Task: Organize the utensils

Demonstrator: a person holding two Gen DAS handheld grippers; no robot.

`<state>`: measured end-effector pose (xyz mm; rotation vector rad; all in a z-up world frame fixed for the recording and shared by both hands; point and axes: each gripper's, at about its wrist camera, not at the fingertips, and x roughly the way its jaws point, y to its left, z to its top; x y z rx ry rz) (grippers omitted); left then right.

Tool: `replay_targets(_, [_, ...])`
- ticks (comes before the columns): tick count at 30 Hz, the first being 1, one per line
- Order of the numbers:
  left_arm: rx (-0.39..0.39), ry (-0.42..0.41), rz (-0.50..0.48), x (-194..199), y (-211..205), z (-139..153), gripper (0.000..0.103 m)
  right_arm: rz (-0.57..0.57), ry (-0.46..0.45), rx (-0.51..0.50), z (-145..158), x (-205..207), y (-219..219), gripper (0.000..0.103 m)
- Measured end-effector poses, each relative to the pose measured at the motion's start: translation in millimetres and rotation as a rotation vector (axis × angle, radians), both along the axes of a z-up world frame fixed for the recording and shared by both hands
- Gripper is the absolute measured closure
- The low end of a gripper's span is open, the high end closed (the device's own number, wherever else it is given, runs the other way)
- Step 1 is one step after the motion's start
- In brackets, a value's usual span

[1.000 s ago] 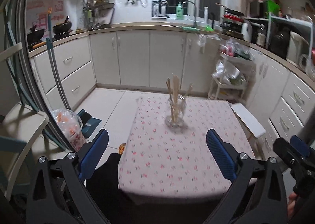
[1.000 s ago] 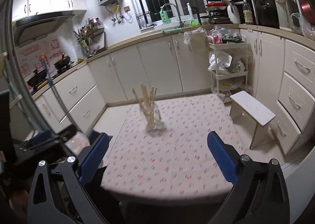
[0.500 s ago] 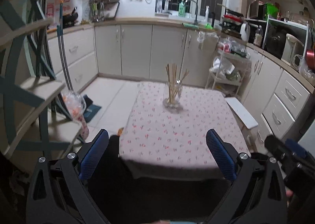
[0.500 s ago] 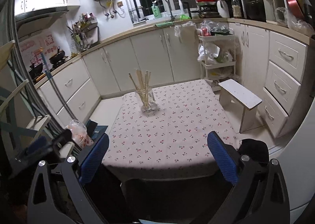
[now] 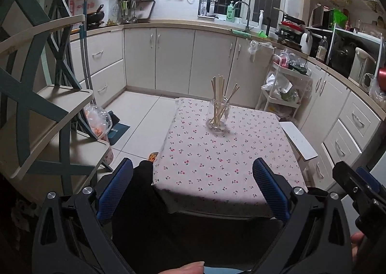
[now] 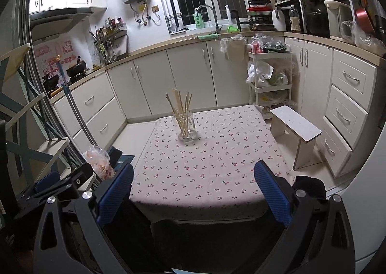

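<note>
Chopsticks [image 5: 218,103] stand near-upright in jar [image 5: 218,117] (tips fanned upward); both grippers' jaws apart, empty.

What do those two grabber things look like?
Each gripper, left and right, is a black plastic frame with triangular cut-outs and silver screws. Its two fingers carry ribbed blue pads. No cables show.

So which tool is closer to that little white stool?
Right. The right tool hangs before the table toward the white stool; the left tool is farther left.
</note>
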<state>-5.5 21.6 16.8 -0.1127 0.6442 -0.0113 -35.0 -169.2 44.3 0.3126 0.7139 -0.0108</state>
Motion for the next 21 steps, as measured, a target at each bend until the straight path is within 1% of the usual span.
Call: replay_targets(21, [0.008, -0.021, 0.002, -9.0, -0.1, 5.2, 0.008, 0.004, -0.015, 0.005, 3.0, -7.7, 1.2, 0.007])
